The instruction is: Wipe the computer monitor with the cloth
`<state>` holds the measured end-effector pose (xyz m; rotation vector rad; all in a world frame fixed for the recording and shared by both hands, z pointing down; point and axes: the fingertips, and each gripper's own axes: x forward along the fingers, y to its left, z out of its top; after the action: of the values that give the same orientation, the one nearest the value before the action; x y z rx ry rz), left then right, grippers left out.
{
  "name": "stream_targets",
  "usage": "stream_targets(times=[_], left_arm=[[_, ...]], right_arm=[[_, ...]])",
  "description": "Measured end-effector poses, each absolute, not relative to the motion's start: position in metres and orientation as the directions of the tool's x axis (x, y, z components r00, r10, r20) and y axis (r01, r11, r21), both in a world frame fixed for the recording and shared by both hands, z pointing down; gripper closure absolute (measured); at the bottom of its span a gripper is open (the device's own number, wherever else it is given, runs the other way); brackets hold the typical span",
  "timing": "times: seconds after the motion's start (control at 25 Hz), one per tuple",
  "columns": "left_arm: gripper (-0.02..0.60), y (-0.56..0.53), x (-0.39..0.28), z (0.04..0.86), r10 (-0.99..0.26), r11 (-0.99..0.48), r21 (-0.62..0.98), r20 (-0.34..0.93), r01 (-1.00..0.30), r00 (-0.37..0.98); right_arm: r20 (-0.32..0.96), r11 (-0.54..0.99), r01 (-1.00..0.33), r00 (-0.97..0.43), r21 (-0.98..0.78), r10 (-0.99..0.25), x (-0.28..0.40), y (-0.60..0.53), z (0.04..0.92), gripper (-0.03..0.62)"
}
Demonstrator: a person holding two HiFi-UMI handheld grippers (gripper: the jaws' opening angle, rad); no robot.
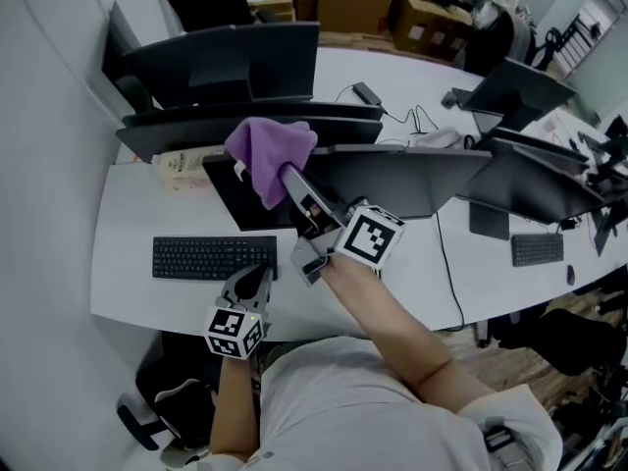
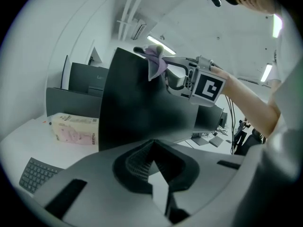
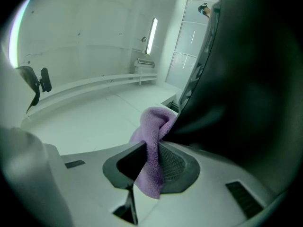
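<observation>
The right gripper [image 1: 294, 183] [image 3: 151, 162] pinches a fuzzy purple cloth [image 1: 267, 150] [image 3: 152, 126] between its jaws. The cloth bunches just ahead of the jaw tips and touches the top edge of the dark flat computer monitor [image 1: 412, 180] [image 3: 246, 79], which fills the right side of that gripper's view. The left gripper [image 1: 250, 285] [image 2: 151, 161] sits lower and nearer the person, with its jaws pressed together at the tips and nothing between them. It is just beside the black keyboard [image 1: 211, 258], and the monitor's screen [image 2: 137, 112] stands ahead of it. A pale pink tissue pack [image 2: 75, 129] lies ahead to its left.
</observation>
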<state>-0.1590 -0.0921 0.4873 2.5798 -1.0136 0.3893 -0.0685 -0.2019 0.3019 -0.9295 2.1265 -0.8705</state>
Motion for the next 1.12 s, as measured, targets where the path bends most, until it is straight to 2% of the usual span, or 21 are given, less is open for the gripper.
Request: stream_targets(times=[0.64, 1.12], left_arm=[[0.580, -0.081, -0.063, 0.476, -0.537, -0.752, 0.207, 0.358, -0.626, 0.764], [0.580, -0.071, 0.002, 0.472, -0.451, -0.821, 0.198, 0.350, -0.535, 0.821]], right_arm=[[-0.272, 0.486, -0.423, -0.472, -0.765, -0.839, 0.034, -0.178, 0.294, 0.511], [-0.258, 0.444, -0.537, -0.387, -0.717, -0.885, 0.126, -0.138, 0.296, 0.511]])
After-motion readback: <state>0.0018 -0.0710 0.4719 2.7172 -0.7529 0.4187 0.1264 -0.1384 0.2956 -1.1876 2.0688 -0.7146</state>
